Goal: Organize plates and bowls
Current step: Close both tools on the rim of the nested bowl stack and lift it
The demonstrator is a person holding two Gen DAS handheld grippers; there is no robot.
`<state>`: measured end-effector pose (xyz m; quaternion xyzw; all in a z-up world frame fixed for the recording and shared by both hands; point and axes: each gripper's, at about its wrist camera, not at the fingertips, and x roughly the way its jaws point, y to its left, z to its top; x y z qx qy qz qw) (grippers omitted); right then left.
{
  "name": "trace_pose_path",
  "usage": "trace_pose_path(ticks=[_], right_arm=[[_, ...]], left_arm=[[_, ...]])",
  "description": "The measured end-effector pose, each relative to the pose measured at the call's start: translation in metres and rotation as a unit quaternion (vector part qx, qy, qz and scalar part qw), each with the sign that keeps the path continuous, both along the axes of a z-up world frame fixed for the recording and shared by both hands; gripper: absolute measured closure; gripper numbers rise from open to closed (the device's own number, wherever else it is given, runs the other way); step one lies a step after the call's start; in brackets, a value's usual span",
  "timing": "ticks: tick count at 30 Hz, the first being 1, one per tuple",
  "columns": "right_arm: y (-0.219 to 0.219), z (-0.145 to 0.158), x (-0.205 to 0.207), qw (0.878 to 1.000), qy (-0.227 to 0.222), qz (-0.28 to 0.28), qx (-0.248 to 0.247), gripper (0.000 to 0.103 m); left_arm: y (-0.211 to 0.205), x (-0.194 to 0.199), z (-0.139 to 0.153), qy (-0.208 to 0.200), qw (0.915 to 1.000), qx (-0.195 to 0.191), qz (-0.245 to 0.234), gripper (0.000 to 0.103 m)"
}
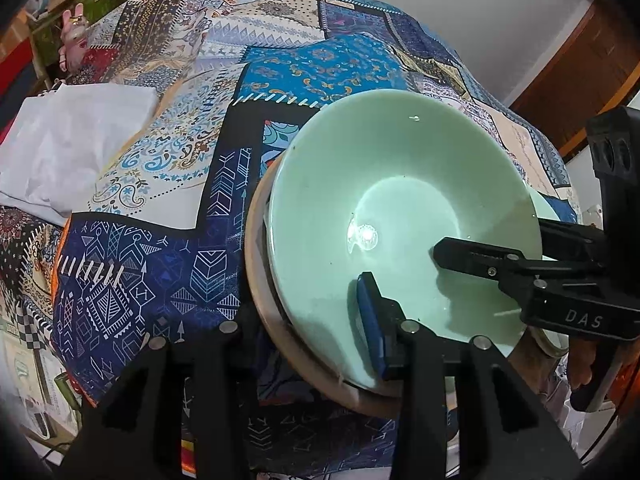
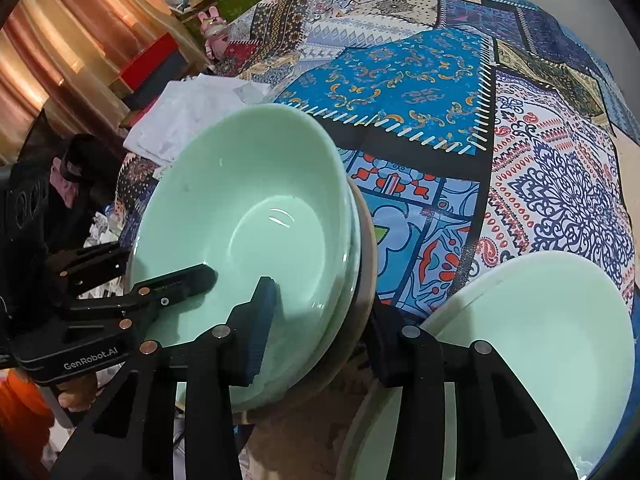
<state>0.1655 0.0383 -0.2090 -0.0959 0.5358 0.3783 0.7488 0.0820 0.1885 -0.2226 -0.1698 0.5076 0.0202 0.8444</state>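
**A:** What is the stack made of?

**B:** Glossy, pale green bowls (image 1: pixel 340 200), round with wide sloping walls, nested in a matte beige dish (image 1: pixel 256 280). They are over a patchwork cloth (image 1: pixel 160 280) printed with blue, white and black panels, which covers the worktop. A lamp glares off the top bowl's flat bottom.

**A:** And the claws?

**B:** The left claw (image 1: pixel 300 308) straddles the near rim. Its ribbed blue pad is inside the top bowl and its black outer finger is outside the beige dish. The right claw (image 2: pixel 326 308) straddles the rim in the same way on the opposite side. Both are partly open, with the stacked rims between the fingers. I cannot tell whether the pads actually press.

**A:** Does either view show something the other misses?

**B:** The right wrist view shows two separate green rims in the stack. It also shows another pale green dish (image 2: pixel 540 340) close beside the stack, lying on a whiter plate, and a coppery curtain (image 2: pixel 60 40). The left wrist view shows a brown wooden door (image 1: pixel 580 72). A crumpled white sheet (image 1: pixel 80 140) and a pink rabbit figure (image 1: pixel 74 36) appear in both.
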Motion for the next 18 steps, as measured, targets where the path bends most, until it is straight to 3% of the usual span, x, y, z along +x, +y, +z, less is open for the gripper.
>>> trace_pose_path(ticks=[18], right_arm=[[-0.0069,0.0057,0.0055,0.999,0.018,-0.031,0.024,0.072]], left_arm=[[0.0006,0.0007,0.0076,0.019,0.9993,-0.003,0.032,0.068]])
